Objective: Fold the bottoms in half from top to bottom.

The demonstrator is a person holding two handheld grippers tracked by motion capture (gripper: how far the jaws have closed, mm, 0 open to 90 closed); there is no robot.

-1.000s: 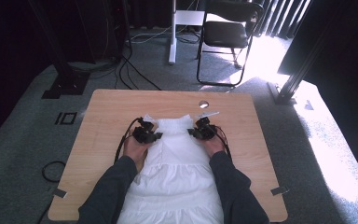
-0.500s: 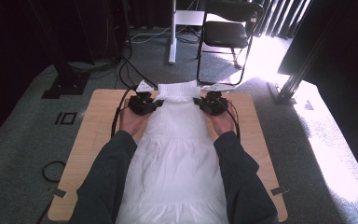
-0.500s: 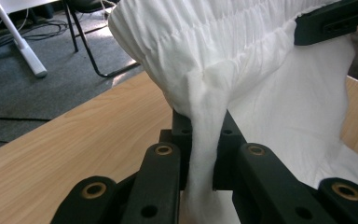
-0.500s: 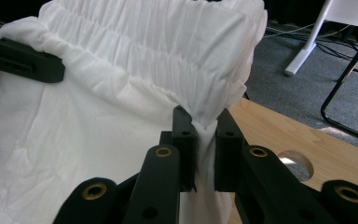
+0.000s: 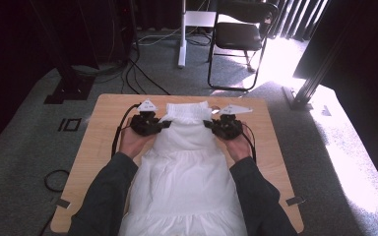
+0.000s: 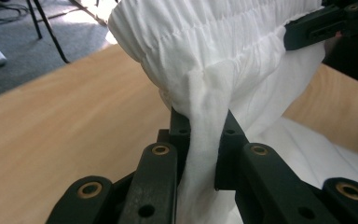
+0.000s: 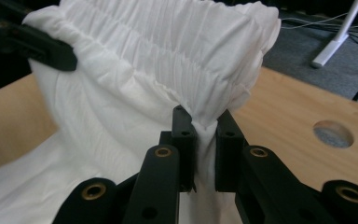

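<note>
A white garment (image 5: 184, 172) with a gathered elastic top band (image 6: 223, 42) hangs stretched between both grippers above the wooden table (image 5: 103, 123). My left gripper (image 5: 164, 125) is shut on the band's left end, and a fold of cloth runs down between its jaws (image 6: 204, 123). At the band's right end my right gripper (image 5: 208, 124) is shut on the cloth (image 7: 204, 122). The lower part of the garment (image 7: 135, 65) trails over the table toward the person. Each gripper view shows the other gripper pinching the far corner.
A round hole (image 7: 333, 134) is cut in the tabletop near the far edge. Beyond the table stand a black folding chair (image 5: 241, 34) and a white stand (image 5: 182, 39) on grey carpet. Cables (image 5: 128, 69) lie on the floor at the far left.
Both grippers have risen and moved toward the table's far edge with the band held between them. The top of the garment has come off the table and the cloth is pulled longer.
</note>
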